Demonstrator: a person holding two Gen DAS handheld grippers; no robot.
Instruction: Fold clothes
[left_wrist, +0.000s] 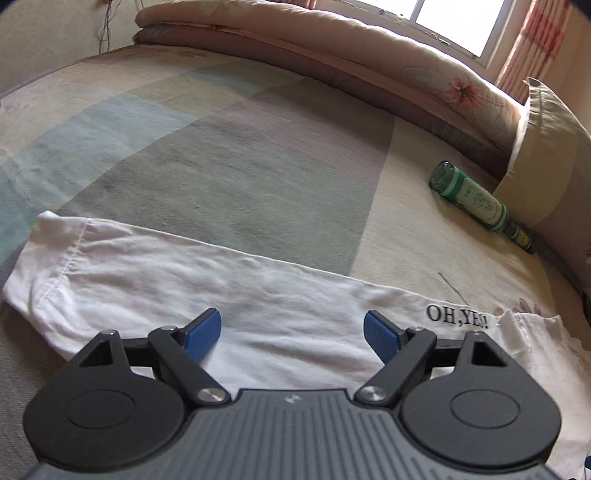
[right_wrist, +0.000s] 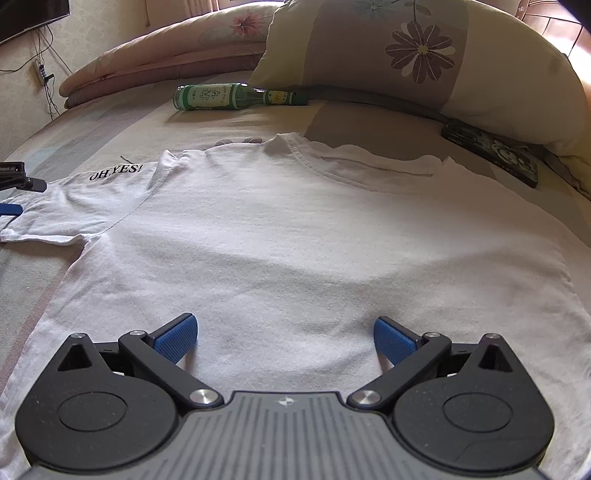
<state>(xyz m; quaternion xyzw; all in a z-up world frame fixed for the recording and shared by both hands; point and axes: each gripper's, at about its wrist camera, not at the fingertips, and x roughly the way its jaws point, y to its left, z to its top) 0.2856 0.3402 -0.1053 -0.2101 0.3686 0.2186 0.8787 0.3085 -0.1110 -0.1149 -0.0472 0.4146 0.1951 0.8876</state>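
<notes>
**Both claws open over a white T-shirt spread on the bed**

Left wrist view: the left gripper (left_wrist: 291, 334) has its blue pads (left_wrist: 203, 334) spread wide, with nothing between them. It hangs over the sleeve (left_wrist: 155, 273) of a white T-shirt (left_wrist: 295, 314), which lies flat and stretched out across the patchwork bedsheet (left_wrist: 221, 147). Black lettering reading "OH, YES!" (left_wrist: 457, 316) sits at the shoulder end of the sleeve. Beyond it a green glass bottle (left_wrist: 476, 199) lies on its side, near a pillow (left_wrist: 546, 147) and a folded floral quilt (left_wrist: 332, 48).

Right wrist view: the right gripper (right_wrist: 286, 338) is likewise wide open and empty, poised above the lower body of the T-shirt (right_wrist: 295, 240). The shirt lies spread flat, collar (right_wrist: 291, 147) away from the camera. The left gripper's tip (right_wrist: 14, 195) shows at the left edge, by the lettered sleeve (right_wrist: 92, 199). The bottle (right_wrist: 221, 96) lies past the collar; a phone (right_wrist: 495, 153) rests beside the flowered pillow (right_wrist: 406, 55).
</notes>
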